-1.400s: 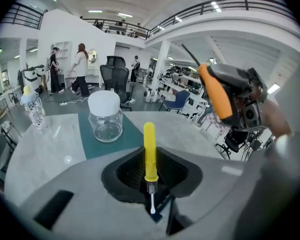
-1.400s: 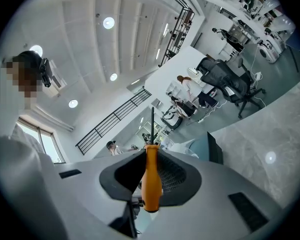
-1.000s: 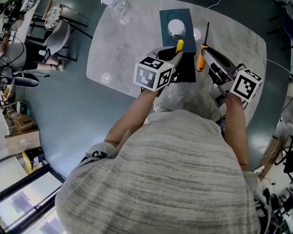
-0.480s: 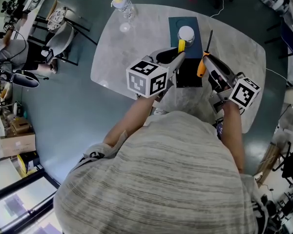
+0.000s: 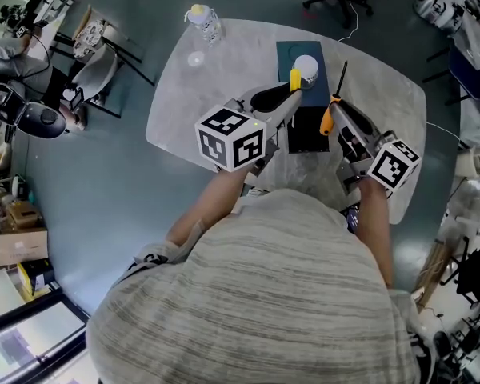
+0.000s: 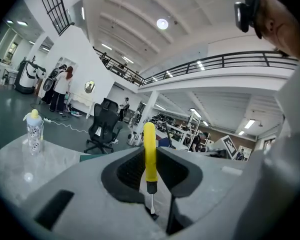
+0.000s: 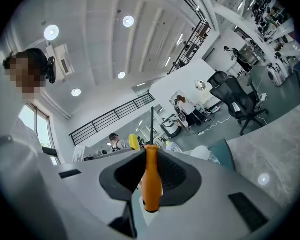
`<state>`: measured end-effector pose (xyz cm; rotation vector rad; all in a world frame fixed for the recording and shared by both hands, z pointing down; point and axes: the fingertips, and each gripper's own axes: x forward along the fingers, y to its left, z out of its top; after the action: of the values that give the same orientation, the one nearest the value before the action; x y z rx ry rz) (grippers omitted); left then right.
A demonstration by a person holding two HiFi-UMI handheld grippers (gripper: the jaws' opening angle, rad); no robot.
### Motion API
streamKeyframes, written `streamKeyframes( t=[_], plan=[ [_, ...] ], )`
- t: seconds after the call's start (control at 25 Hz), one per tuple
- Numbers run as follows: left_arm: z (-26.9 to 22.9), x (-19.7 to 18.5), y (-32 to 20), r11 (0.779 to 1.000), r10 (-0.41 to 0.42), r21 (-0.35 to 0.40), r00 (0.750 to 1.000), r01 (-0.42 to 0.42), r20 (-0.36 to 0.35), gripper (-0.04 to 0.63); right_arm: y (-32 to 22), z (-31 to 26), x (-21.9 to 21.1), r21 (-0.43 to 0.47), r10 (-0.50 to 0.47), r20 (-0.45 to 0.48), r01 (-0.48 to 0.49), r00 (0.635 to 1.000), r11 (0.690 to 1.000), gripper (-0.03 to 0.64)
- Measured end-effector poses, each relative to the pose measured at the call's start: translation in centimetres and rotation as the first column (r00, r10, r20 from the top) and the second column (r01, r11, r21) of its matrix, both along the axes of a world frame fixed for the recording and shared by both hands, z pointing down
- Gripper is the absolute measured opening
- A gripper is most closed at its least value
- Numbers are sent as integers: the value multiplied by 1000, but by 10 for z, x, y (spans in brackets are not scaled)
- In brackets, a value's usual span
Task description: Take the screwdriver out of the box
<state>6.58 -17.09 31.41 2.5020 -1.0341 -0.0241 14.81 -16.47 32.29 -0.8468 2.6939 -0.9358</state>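
Observation:
In the head view, a black box (image 5: 308, 131) lies on the grey table (image 5: 224, 70) between my two grippers. My left gripper (image 5: 289, 94) is shut on a yellow-handled screwdriver (image 5: 295, 78), held above the box's far left corner. In the left gripper view that yellow screwdriver (image 6: 149, 151) stands upright between the jaws, handle up and thin tip down. My right gripper (image 5: 334, 112) is shut on an orange-handled screwdriver (image 5: 328, 116) whose black shaft points away. The right gripper view shows the orange screwdriver (image 7: 151, 181) clamped with its shaft upward.
A teal mat (image 5: 288, 53) with a white round object (image 5: 306, 67) lies just beyond the box. A water bottle (image 5: 204, 21) stands near the table's far left edge. Office chairs (image 6: 104, 126) and people stand further off on the floor.
Both grippers have risen with their screwdrivers still clamped. The left one has come up more and its marker cube looks larger and further left. The black box has stayed on the table.

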Motion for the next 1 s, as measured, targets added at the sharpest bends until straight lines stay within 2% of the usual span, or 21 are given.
streamKeyframes(
  t=[0.24,1.0],
  plan=[
    [-16,-3,2,1000,-4,30,998,6,-59,76,4,-6,0,15,1,-37,0,999,1000,71],
    [-21,-9,-3,999,-17,48,989,24,-145,76,6,-12,-6,31,-35,-123,39,992,999,71]
  ],
)
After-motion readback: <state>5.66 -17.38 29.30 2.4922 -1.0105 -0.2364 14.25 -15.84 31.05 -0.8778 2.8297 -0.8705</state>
